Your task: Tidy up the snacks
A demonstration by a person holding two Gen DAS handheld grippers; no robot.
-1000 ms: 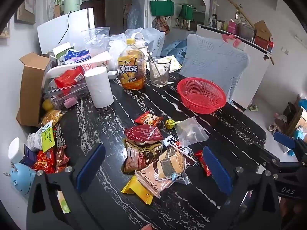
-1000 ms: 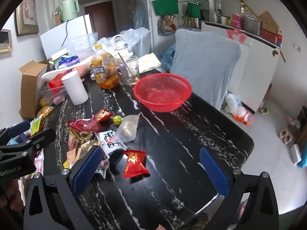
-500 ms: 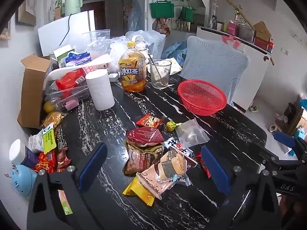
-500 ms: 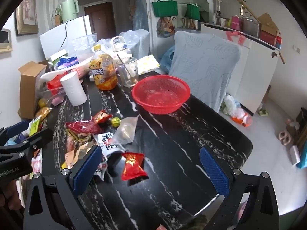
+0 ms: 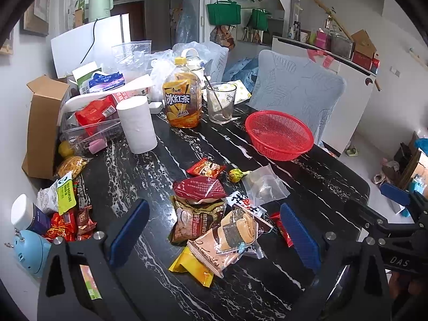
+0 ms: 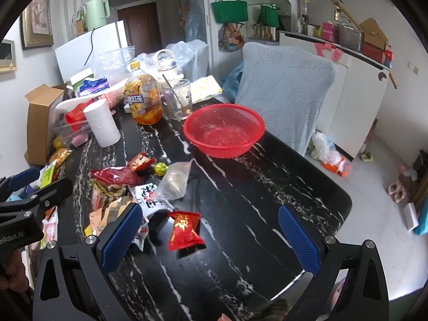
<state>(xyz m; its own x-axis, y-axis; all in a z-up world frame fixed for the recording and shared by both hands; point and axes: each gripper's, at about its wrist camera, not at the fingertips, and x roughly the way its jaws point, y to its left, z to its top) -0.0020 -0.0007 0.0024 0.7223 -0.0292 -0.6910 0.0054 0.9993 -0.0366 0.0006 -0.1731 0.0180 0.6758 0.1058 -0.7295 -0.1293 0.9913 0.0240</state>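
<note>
A heap of snack packets [image 5: 214, 214] lies on the black marble table [image 5: 307, 176]. An empty red basket [image 5: 279, 135] stands beyond it; it also shows in the right wrist view [image 6: 224, 129]. My left gripper [image 5: 214, 236] is open and empty, hovering above a cake packet [image 5: 230, 238]. My right gripper [image 6: 211, 238] is open and empty above a small red packet [image 6: 184, 230]. The heap shows at the left of the right wrist view [image 6: 125, 187]. A clear bag [image 6: 175, 179] lies beside it.
An iced tea bottle [image 5: 182, 99], a glass with a spoon [image 5: 220, 101] and a paper roll [image 5: 137, 123] stand at the far end. A cardboard box [image 5: 42, 123] and more packets [image 5: 67, 214] crowd the left edge. A covered chair [image 6: 286, 91] is behind the basket.
Both grippers have drifted slightly forward and down toward the table. Both stay open. No snack has moved.
</note>
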